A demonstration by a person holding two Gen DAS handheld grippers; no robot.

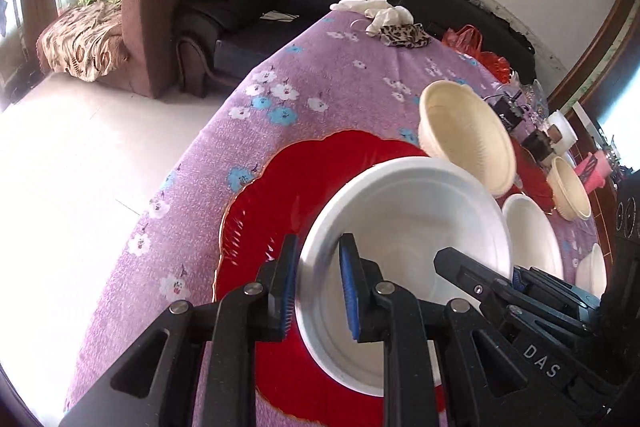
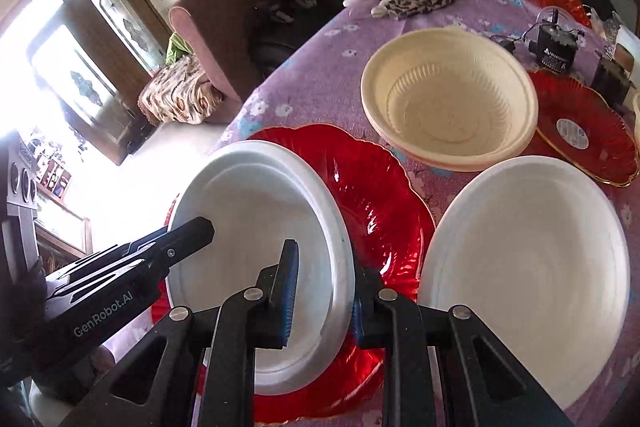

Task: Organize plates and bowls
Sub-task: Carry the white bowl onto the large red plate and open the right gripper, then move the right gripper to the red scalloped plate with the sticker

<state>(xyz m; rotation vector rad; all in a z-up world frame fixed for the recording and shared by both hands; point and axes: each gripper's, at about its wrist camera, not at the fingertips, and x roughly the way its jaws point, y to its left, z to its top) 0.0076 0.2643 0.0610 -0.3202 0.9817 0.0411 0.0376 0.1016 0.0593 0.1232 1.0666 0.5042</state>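
Both grippers are holding the same white plate [image 1: 404, 227] over a red plate [image 1: 280, 195] that is lying on the purple floral cloth [image 1: 224, 131] covering the table. In the left wrist view the left gripper [image 1: 318, 291] is straddling the near rim of the white plate, one blue pad [image 1: 290, 283] outside and the other inside, the jaws sitting narrowly apart with the rim between them; whether the pads are actually pressing on it I cannot tell. The right gripper [image 1: 516, 279] is showing at the right of that view, reaching onto the plate's far side. In the right wrist view the right gripper [image 2: 320, 299] is gripping the white plate's [image 2: 256, 211] right rim, its jaws closed against the rim from both sides, and the plate is tilting up off the red plate [image 2: 380, 195]. The left gripper [image 2: 172, 247] is coming in from the left there. A second white plate [image 2: 532, 267] is resting just beside the red one, overlapping its edge. Behind them a cream bowl [image 2: 452, 107] is sitting on the cloth, and a second red plate [image 2: 580, 131] is lying to its right, near a black adapter [image 2: 556, 43].
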